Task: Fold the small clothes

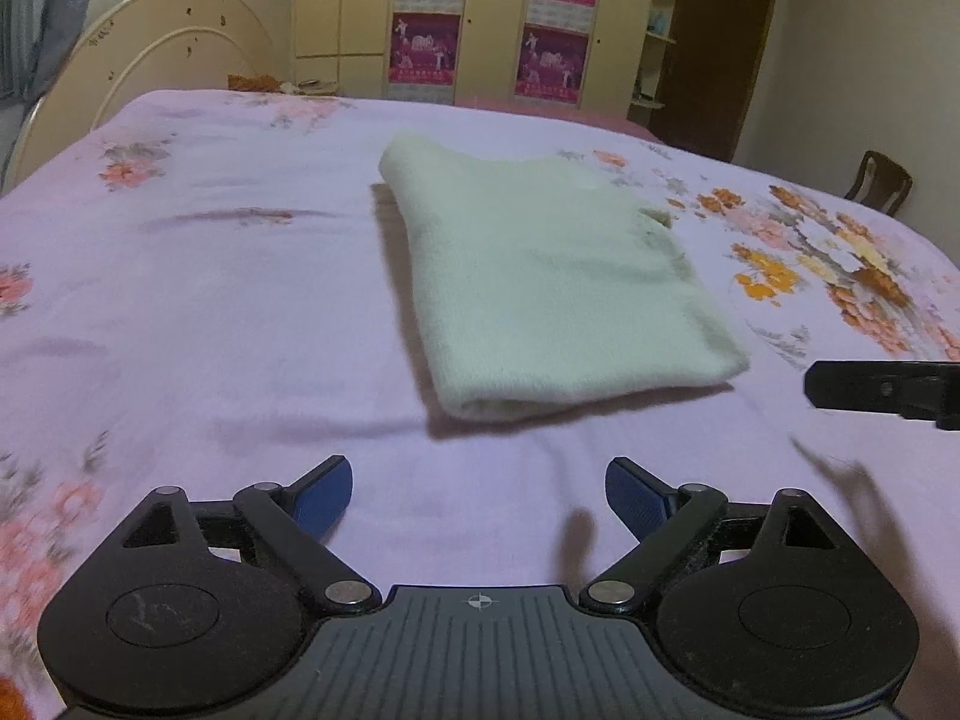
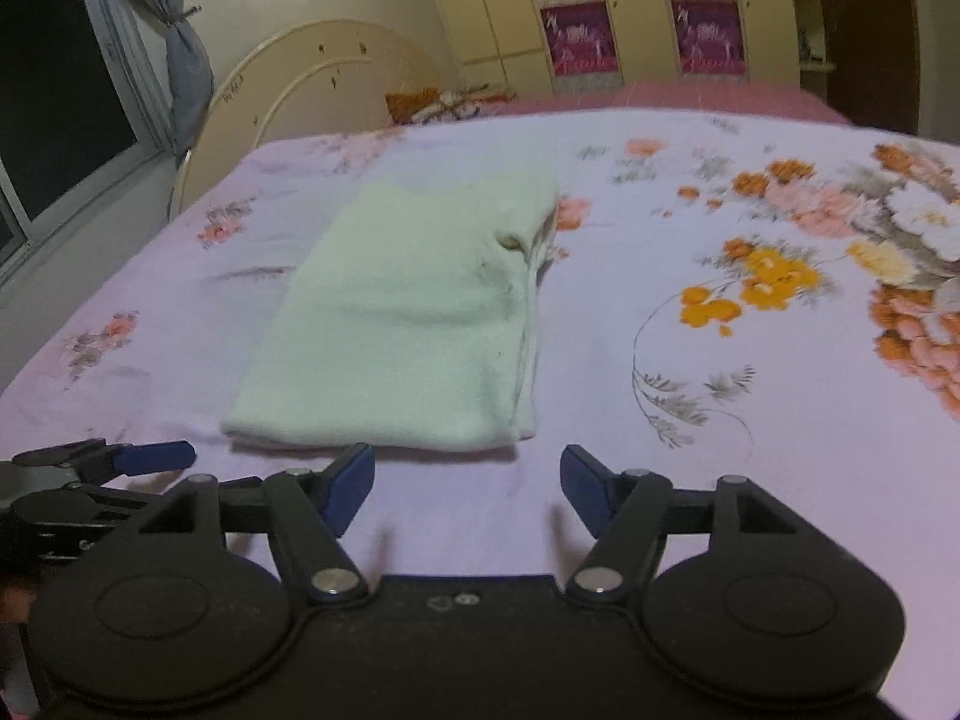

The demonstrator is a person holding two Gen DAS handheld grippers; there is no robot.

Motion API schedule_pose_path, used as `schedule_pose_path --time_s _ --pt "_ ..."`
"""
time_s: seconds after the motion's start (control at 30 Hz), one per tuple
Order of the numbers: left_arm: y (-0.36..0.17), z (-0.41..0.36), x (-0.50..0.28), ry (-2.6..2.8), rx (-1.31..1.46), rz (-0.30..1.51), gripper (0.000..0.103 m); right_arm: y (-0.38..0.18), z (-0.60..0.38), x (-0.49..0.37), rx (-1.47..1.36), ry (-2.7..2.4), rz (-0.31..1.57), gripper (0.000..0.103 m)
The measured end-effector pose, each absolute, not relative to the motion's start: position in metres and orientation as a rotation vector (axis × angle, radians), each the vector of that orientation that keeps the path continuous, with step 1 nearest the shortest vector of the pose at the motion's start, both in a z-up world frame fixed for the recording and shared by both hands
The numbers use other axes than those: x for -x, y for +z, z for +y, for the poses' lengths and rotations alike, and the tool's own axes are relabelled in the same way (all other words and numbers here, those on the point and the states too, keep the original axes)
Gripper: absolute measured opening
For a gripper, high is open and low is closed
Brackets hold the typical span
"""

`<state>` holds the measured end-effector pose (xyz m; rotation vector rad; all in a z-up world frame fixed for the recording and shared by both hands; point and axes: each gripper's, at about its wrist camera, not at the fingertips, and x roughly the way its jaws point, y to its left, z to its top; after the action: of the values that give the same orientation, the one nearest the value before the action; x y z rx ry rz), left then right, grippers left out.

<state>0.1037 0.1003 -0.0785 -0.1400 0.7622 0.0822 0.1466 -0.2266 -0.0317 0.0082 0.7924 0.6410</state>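
Observation:
A pale green garment (image 1: 540, 276) lies folded into a thick rectangle on the lilac flowered bedsheet (image 1: 210, 300). In the right wrist view the same garment (image 2: 408, 324) shows its layered edges along the right side. My left gripper (image 1: 478, 495) hovers just short of the garment's near edge, open, with nothing between its blue pads. My right gripper (image 2: 468, 486) is likewise open and empty, close to the garment's near edge. A finger of the right gripper (image 1: 882, 393) enters the left wrist view from the right. The left gripper's fingers (image 2: 150, 457) show at the left of the right wrist view.
The bed has a cream headboard (image 1: 174, 54) at the far left. Wardrobes with pink posters (image 1: 492, 18) stand behind the bed. A dark window and grey curtain (image 2: 180, 48) are at left, a wooden chair (image 1: 879, 183) at right. An orange patterned pillow (image 2: 444, 103) lies by the headboard.

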Motion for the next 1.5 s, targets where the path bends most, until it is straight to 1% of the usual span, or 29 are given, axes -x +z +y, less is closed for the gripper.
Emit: schedule_pose_path --time_s 0.27,0.4,0.5,0.57,0.6,0.63,0.9,0.97,1.07,1.23,1.5 --pt "-0.052 0.096 -0.06 0.066 0.141 0.71 0.091 -0.011 -0.235 -0.104 -0.045 0.604 0.75 0.068" --pt "-0.031 0.093 -0.035 0.038 0.16 0.675 0.091 0.001 -0.236 -0.081 -0.036 0.575 0.729 0.069" --pt "-0.012 0.091 -0.017 0.029 0.159 0.647 0.091 0.015 -0.239 -0.06 -0.039 0.573 0.702 0.073" --pt "0.001 0.089 -0.004 0.034 0.154 0.63 0.094 0.024 -0.241 -0.047 -0.034 0.57 0.685 0.075" --pt "0.006 0.088 0.002 0.033 0.155 0.621 0.102 0.028 -0.243 -0.041 -0.035 0.567 0.68 0.076" --pt "0.013 0.088 0.011 0.032 0.158 0.603 0.103 0.034 -0.244 -0.033 -0.038 0.561 0.673 0.077" --pt "0.047 0.081 0.057 -0.004 0.171 0.548 0.103 0.065 -0.252 0.012 -0.033 0.533 0.599 0.082" --pt "0.055 0.079 0.069 0.0 0.173 0.532 0.103 0.07 -0.253 0.021 -0.027 0.508 0.582 0.085" --pt "0.059 0.081 0.09 0.035 0.23 0.516 0.103 0.074 -0.252 0.036 0.037 0.433 0.556 0.089" --pt "0.055 0.08 0.097 0.026 0.218 0.527 0.103 0.076 -0.254 0.062 0.041 0.429 0.493 0.09" --pt "0.056 0.075 0.093 0.006 0.2 0.509 0.103 0.079 -0.242 0.062 0.09 0.436 0.459 0.09"
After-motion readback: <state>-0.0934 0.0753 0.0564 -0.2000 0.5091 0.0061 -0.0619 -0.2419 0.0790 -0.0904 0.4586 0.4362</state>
